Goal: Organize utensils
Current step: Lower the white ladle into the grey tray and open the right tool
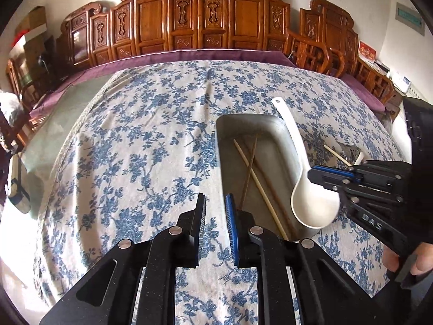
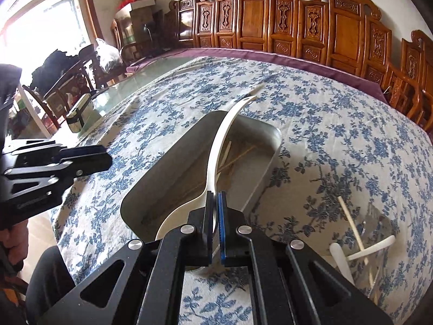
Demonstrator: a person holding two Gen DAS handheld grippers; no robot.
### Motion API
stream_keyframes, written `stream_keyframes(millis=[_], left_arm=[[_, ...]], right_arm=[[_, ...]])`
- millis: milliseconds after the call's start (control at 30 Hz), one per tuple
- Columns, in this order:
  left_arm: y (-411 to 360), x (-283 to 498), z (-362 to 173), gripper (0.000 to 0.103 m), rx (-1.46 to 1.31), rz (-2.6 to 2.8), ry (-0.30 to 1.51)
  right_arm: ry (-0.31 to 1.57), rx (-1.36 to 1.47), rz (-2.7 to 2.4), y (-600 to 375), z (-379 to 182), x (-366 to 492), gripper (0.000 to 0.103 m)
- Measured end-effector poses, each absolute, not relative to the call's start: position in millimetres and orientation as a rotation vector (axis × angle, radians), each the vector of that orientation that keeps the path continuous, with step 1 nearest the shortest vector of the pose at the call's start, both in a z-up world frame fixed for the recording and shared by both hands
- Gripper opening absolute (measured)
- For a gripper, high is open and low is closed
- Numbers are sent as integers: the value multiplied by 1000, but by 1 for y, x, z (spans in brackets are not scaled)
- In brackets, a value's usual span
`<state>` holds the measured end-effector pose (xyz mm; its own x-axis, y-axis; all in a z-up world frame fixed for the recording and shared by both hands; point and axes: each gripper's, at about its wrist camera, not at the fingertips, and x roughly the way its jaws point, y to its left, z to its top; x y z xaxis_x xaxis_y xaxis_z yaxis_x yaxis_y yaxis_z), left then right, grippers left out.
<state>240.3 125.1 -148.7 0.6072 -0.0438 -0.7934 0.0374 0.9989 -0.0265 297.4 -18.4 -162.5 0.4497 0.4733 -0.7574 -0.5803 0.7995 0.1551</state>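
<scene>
Right wrist view: the right hand-held gripper [image 2: 215, 211] is clamped on the rim of a white ladle [image 2: 216, 146]; its bowl is mostly hidden behind the fingers, its handle arching over the metal tray [image 2: 270, 157]. Chopsticks [image 2: 232, 157] lie in the tray, partly covered by the handle. At lower right a clear holder [image 2: 379, 233] with white utensils is cut off and hard to make out. The left hand-held gripper [image 1: 215, 211] has its jaws slightly parted, nothing between them, over the floral cloth [image 1: 135, 149] on the bench, just beside the tray.
</scene>
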Motion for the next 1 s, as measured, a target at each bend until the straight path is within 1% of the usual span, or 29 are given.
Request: stream_keyframes(millis=[400, 667, 833, 933, 1000], left_arm=[[154, 227, -152, 15, -46, -16, 914], [152, 227, -154, 15, -42, -20, 919], [147, 226, -155, 16, -30, -22, 921], [142, 225, -154, 17, -20, -22, 921], [137, 223, -151, 23, -16, -27, 914]], right_arm=[[981, -160, 665, 28, -191, 310, 4], [1007, -128, 669, 34, -196, 315, 6], [986, -95, 691, 25, -190, 314, 6], [943, -94, 695, 8, -178, 306, 6], [899, -104, 693, -13, -165, 294, 6]])
